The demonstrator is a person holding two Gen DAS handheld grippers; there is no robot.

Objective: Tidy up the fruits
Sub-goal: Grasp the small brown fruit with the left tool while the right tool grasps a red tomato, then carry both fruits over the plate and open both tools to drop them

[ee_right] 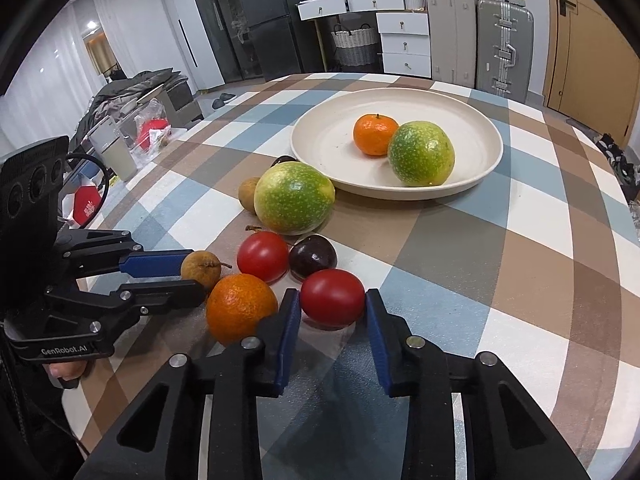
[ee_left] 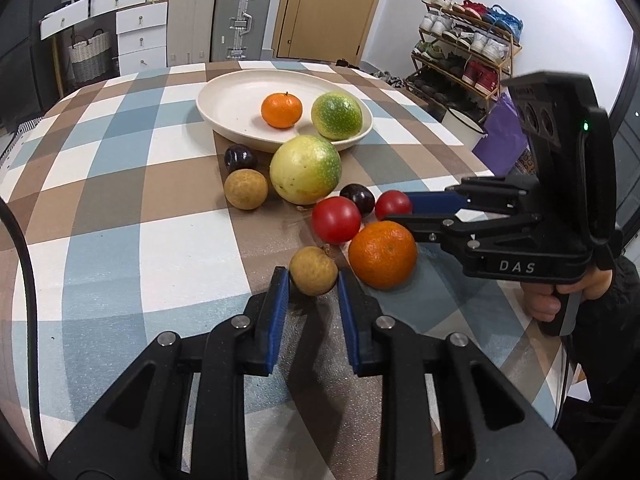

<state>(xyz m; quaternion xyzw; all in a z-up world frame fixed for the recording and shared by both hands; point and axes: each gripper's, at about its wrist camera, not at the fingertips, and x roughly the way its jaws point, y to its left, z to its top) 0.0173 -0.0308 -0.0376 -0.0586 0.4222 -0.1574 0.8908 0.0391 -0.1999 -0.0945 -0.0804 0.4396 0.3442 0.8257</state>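
Checkered desk (ee_left: pixel 120 208) lies bare toward nine o'clock. Left hand-held gripper (ee_left: pixel 313 280) clamps a brown longan (ee_left: pixel 313 271); right hand-held gripper (ee_right: pixel 333 300) clamps a red tomato (ee_right: pixel 333 298), plate (ee_right: pixel 320 144) at twelve o'clock.

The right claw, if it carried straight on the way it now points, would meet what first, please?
The right claw is already shut on a red tomato. Just beyond that lies the dark plum, probably next in line, though depth is hard to judge.
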